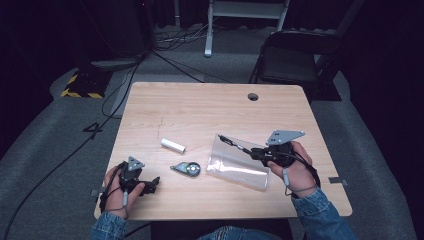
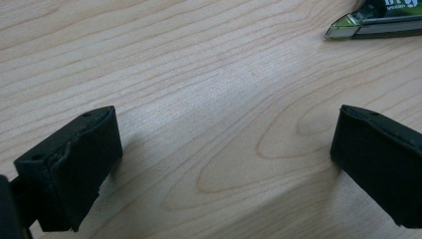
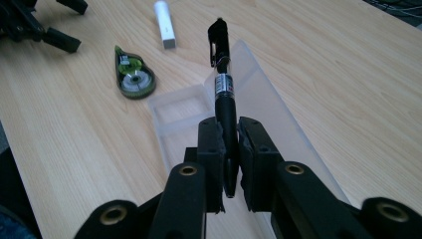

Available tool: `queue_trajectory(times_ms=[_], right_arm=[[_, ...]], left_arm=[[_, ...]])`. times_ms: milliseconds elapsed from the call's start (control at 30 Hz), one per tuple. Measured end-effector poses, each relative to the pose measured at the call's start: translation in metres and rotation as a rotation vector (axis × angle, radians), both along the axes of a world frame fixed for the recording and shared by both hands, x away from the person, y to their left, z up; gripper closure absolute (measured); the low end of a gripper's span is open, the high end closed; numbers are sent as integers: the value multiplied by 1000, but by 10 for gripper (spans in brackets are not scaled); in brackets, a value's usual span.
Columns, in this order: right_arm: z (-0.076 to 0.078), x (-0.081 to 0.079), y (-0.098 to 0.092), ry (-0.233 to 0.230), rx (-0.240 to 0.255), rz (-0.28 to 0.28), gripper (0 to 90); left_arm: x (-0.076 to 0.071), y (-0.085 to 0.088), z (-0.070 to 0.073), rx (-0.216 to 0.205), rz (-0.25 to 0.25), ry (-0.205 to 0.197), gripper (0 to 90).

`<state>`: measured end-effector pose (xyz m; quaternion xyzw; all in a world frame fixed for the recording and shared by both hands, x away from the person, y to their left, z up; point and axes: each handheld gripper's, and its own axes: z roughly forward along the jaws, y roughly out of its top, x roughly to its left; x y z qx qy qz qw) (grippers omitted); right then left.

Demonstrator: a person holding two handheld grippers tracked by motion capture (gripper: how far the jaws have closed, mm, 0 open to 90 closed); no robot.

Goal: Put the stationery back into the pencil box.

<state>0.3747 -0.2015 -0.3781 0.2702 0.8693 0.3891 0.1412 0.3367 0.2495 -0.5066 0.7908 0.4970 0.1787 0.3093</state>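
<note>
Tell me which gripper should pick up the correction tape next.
Left, probably. The left gripper is open and empty, close to the tape. The right gripper is shut on the pen over the tray.

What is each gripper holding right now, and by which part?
The right gripper clamps a black pen near its lower end, over the clear tray. The left gripper is open, holding nothing.

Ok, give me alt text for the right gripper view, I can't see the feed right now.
The right tongs are shut on a black pen, held above a clear plastic tray on the wooden table. Beyond the tray lie a green correction tape dispenser and a white cylinder, with the left tongs at top left.
</note>
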Motion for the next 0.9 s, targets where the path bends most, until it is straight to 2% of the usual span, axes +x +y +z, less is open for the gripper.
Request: queue_trajectory(times_ms=[500, 667, 800, 900], right_arm=[[-17, 0, -20, 54, -51, -12, 809], [-28, 1, -20, 86, -67, 1, 809], [-29, 0, -18, 89, -74, 6, 810], [-33, -1, -18, 109, -87, 13, 809]], left_arm=[[0, 0, 0, 0, 0, 0, 2], [0, 0, 0, 0, 0, 0, 2], [0, 0, 0, 0, 0, 0, 2], [0, 0, 0, 0, 0, 0, 2]])
